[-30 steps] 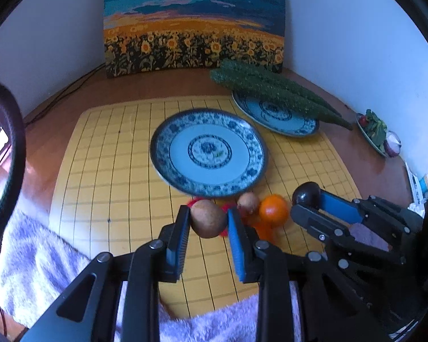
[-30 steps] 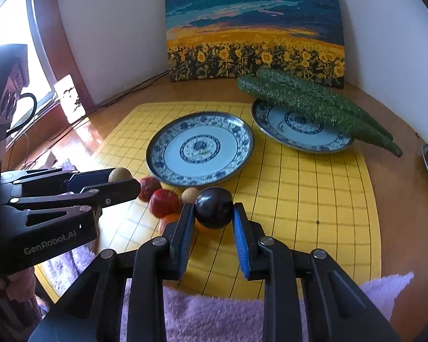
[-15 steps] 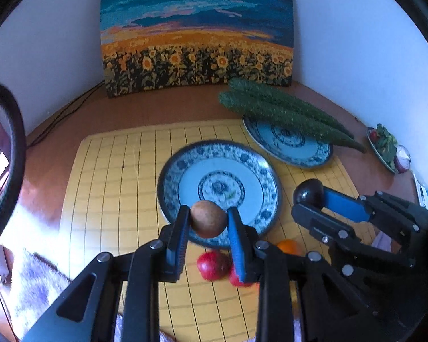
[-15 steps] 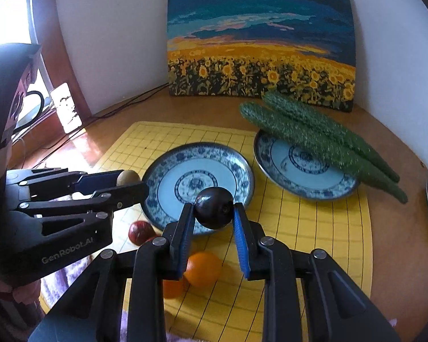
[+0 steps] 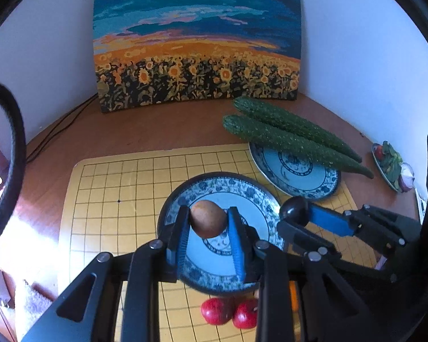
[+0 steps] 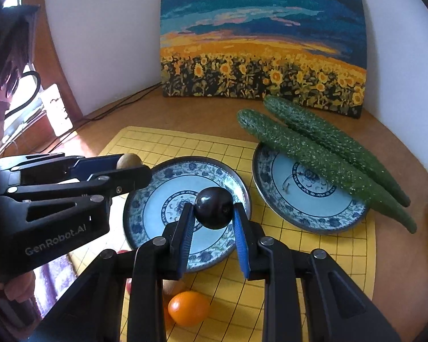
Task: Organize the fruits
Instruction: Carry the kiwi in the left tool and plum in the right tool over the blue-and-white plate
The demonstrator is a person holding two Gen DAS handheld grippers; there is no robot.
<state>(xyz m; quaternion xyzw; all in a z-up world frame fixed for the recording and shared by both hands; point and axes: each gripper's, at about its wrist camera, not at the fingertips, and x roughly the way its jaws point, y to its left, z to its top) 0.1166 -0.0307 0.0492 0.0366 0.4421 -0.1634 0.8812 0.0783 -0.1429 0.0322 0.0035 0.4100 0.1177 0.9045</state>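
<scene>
Both grippers have travelled forward over the mat since a second ago, from the fruit pile to above the near plate. Left gripper [image 5: 209,225] is clamped on a brown fruit [image 5: 208,219], held in the air over the near plate [image 5: 174,211]. Right gripper [image 6: 213,216] is clamped on a dark plum [image 6: 214,211], also above that plate, just right of the left one.

Nearest on the yellow mat [image 6: 314,259], at the plate's front edge, lie the loose fruits: two red fruits [image 5: 229,312] touching side by side, an orange [image 6: 189,307], and a brownish one partly hidden behind the right gripper's frame.

Beyond them the near plate, blue-patterned, has nothing resting in it.

Further back and to the right, a second plate [image 6: 308,219] of the same pattern sits just beside the first, their rims close but apart. Two cucumbers [image 6: 322,159] lie side by side across its far rim, their ends reaching out over the wooden table [image 5: 145,131].

At the far right edge a small dish [image 5: 385,168] holds greens and something red.

At the back a sunflower painting [image 5: 197,45] leans against the wall.
</scene>
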